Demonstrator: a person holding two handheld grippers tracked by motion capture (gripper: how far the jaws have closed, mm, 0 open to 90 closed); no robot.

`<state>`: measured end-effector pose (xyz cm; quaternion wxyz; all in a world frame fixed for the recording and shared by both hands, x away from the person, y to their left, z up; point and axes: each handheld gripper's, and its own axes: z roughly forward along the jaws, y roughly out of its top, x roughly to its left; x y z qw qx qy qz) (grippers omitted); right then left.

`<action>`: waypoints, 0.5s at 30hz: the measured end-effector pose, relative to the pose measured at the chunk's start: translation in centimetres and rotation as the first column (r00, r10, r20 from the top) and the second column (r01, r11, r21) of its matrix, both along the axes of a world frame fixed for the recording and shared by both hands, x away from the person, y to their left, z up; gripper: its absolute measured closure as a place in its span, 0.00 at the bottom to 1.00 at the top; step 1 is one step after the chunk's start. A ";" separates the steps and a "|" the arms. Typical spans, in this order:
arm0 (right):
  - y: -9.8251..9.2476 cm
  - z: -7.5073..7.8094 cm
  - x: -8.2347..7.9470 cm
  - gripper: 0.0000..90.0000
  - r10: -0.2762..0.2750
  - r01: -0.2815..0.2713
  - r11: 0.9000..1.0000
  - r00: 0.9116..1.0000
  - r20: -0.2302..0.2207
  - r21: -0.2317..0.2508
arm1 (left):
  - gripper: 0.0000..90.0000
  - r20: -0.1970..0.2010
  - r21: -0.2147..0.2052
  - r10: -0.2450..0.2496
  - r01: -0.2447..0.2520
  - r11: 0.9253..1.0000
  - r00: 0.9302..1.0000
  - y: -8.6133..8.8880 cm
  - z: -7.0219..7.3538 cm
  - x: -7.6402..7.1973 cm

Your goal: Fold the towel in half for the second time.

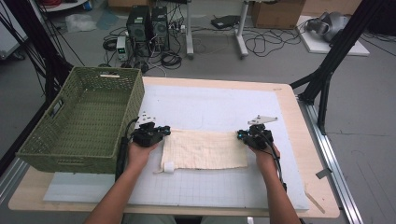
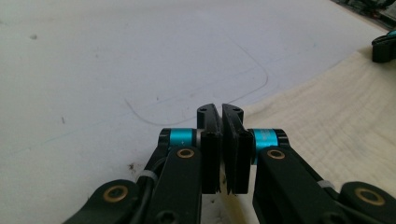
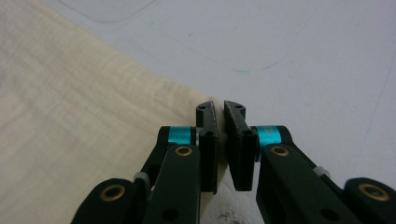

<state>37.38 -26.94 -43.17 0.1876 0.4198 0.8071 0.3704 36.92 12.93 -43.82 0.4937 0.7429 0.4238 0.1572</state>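
Clearly the work in hand is the cream cloth [image 1: 205, 149], which lies flat on the white mat [image 1: 224, 107], just right of the green wicker basket [image 1: 84, 121] and near the person's edge of the table. It is spread in a wide strip, and at the near corner closest to the basket a small white tag or rolled bit [image 1: 167, 167] sticks out.

The left gripper [image 1: 159, 133] sits at the far corner on the basket side, the right gripper [image 1: 247, 135] at the far corner away from the basket. Each pair of jaws is drawn together to a thin slit. In the left gripper view [image 2: 219, 114] the fabric edge runs in under the jaw tips, and in the right gripper view [image 3: 219, 109] the corner of the cloth meets the tips as well, so I would say each is pinched on a corner, though the fabric inside the slit is too thin to make out for certain.

It looks light, thin and limp, with a faint woven grid. It will sag in the middle when lifted and will fold wherever it is unsupported. Nothing about it is fragile, but a thin weave can slide out of hard pads, so a bite well in from the hem is safer than one at the very tip. The two far corners are the sensible places to hold, kept apart so the edge between them stays taut.
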 end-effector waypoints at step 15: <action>-1.1 0.2 -3.0 0.93 0.030 -0.034 0.998 0.997 0.067 0.049 | 0.95 0.070 -0.015 -0.055 0.056 0.998 0.996 0.3 0.9 -2.8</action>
